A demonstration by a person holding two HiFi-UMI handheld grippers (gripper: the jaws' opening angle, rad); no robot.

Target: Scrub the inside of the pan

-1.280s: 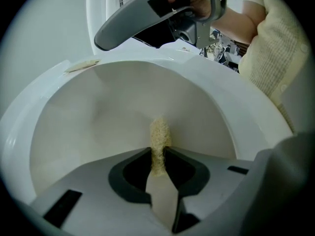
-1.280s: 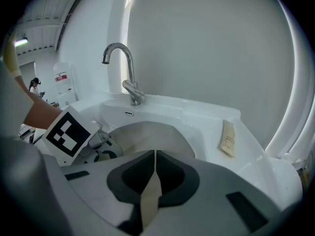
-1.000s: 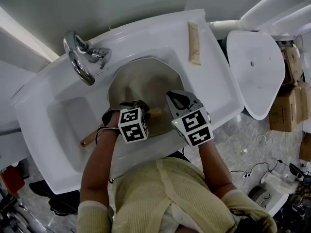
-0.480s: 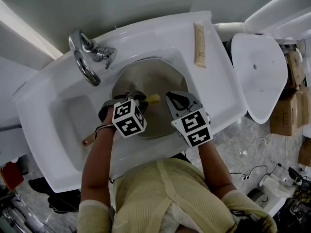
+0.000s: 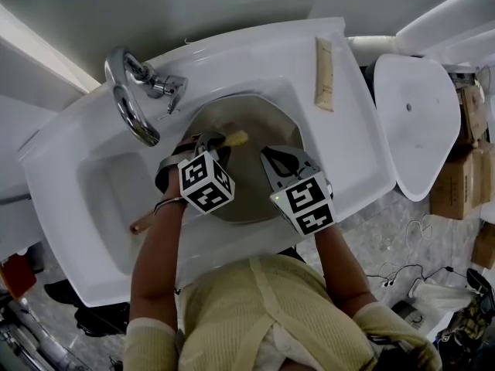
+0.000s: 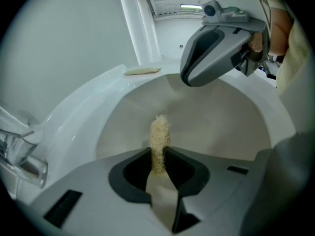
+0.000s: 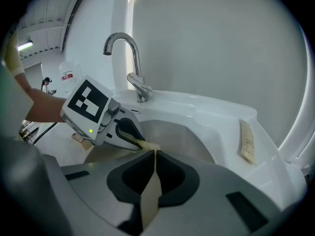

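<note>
Pan handle (image 5: 142,223) toward lower left

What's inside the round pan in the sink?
A fuzzy yellowish scrubber, pinched in the left tongs, pokes into the grey-brown round pan. Its near side is covered by the left tongs and the shut right tongs, so that part can't be seen.
</note>
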